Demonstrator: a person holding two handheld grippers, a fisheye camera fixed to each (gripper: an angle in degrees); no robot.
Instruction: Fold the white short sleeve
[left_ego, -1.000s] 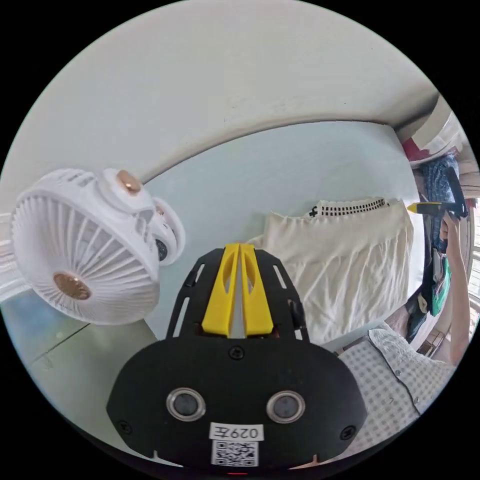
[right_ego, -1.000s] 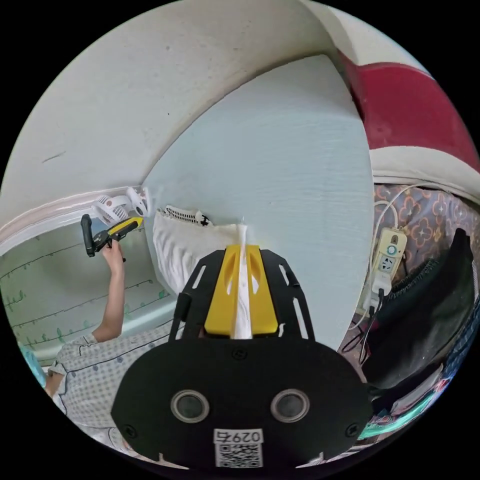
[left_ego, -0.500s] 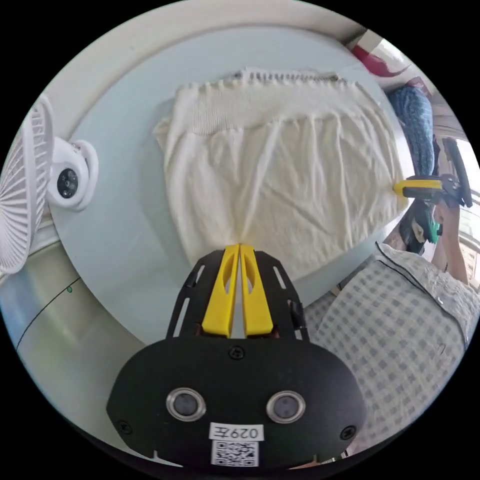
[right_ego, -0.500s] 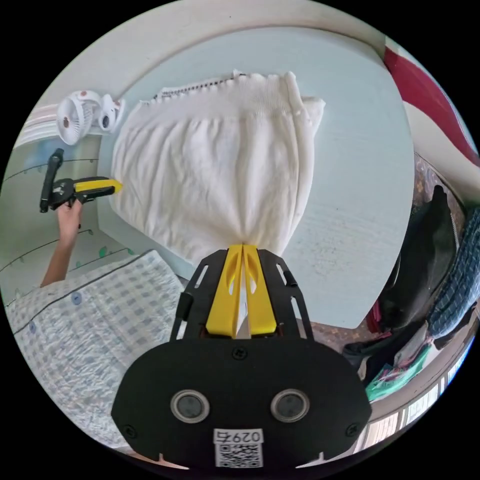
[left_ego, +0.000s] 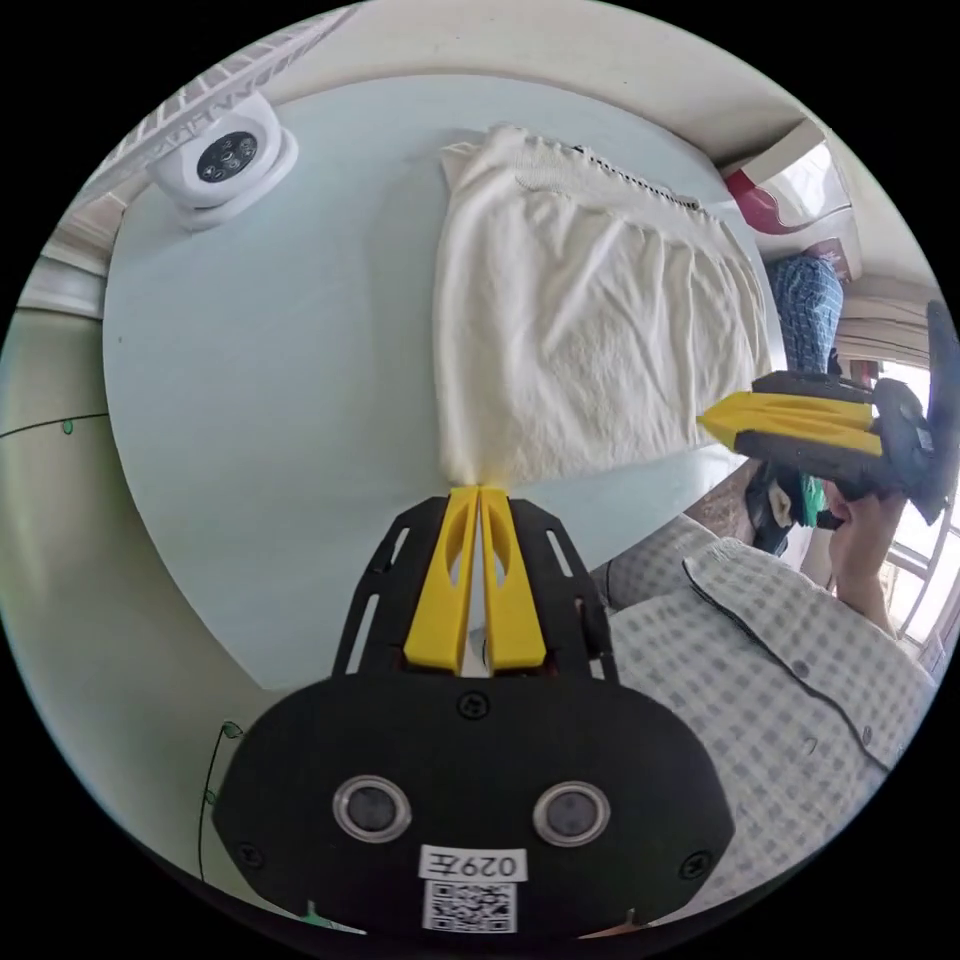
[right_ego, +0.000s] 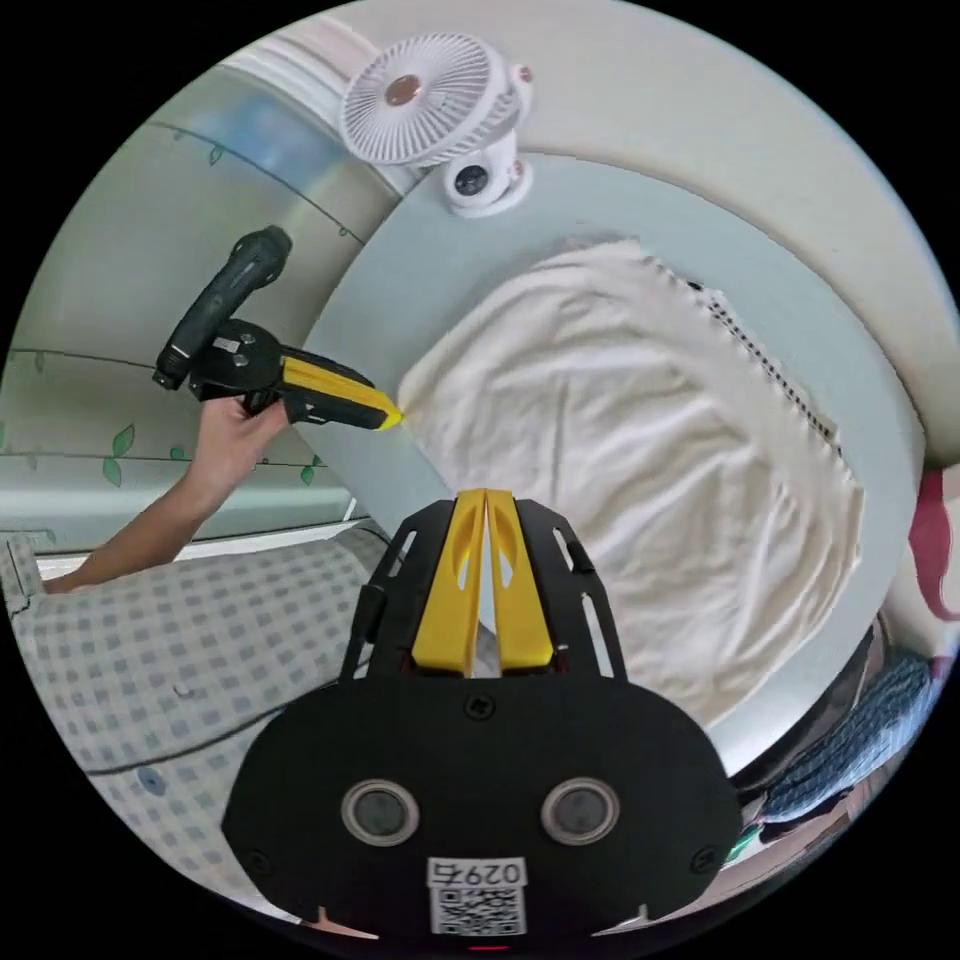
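Left gripper (left_ego: 480, 490) closed, jaws pressed together on the near left corner of the white short sleeve (left_ego: 580, 330). Right gripper (right_ego: 485, 495) likewise closed over the near right edge of the cloth; whether fabric sits between its jaws, hidden from view. Garment lying flat on the pale blue table (left_ego: 270, 400), already doubled, long axis running left to right between the two grippers, trimmed edge at the far side. Both grippers at the near hem, so next fold probably carried away toward the far edge or across. White fan (right_ego: 430, 100) standing at the far left corner, well apart from the cloth; nothing blocking the path.
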